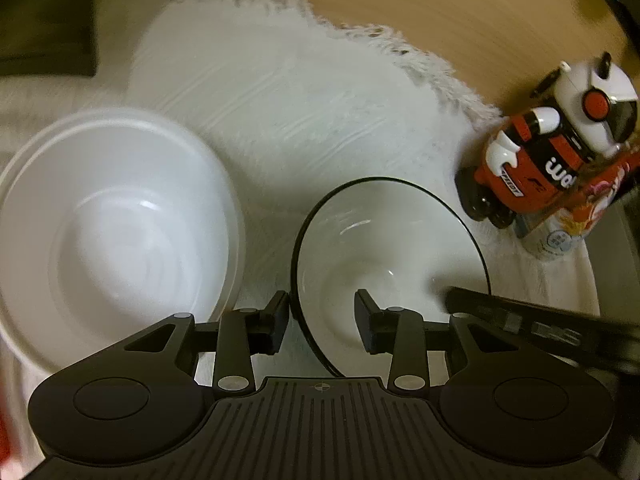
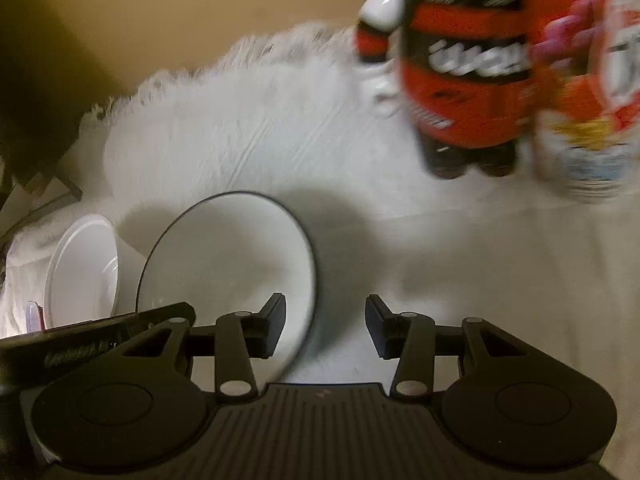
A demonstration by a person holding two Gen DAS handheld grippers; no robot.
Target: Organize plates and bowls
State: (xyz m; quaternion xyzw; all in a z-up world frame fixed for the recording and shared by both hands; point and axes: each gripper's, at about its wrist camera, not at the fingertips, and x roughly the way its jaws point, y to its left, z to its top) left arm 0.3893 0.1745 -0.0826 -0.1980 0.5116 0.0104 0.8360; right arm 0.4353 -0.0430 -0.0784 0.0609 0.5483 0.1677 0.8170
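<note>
**Mia:** Left wrist view first. The left gripper [image 1: 322,322] points steeply down at the white cloth [image 1: 280,92], and its jaws straddle the near-left rim of the black-rimmed bowl [image 1: 390,248]: one finger outside the rim, the other over the bowl's inside. Are the pads pressing on it?

**Tom:** No. There is a clear gap on both sides of the rim, so the jaws stand open around it without gripping.

**Mia:** And the other bowl?

**Tom:** The plain white bowl [image 1: 116,220] sits just left of the black-rimmed one, upright on the cloth, and looks like one bowl nested in another. The two do not seem to touch.

**Mia:** From the right wrist view, the right gripper [image 2: 325,326] also tilts steeply down. Its left finger hangs over the right edge of the black-rimmed bowl [image 2: 228,256], its right finger over bare cloth [image 2: 460,260].

**Tom:** Parted jaws again, nothing pinched between them. Whether the left pad brushes the rim I cannot tell.

**Mia:** That dark bar at the right in the left view?

**Tom:** Part of the right gripper, reaching across the bowl's right side. Likewise the left gripper [image 2: 100,332] shows at the lower left of the right view.

**Mia:** Beyond the bowls?

**Tom:** A red and white toy figure [image 1: 548,152] stands at the far right of the cloth, with a printed can [image 1: 568,228] just beside it; both are blurred in the right view. Tan tabletop [image 1: 440,0] lies past the cloth's fringe.
</note>
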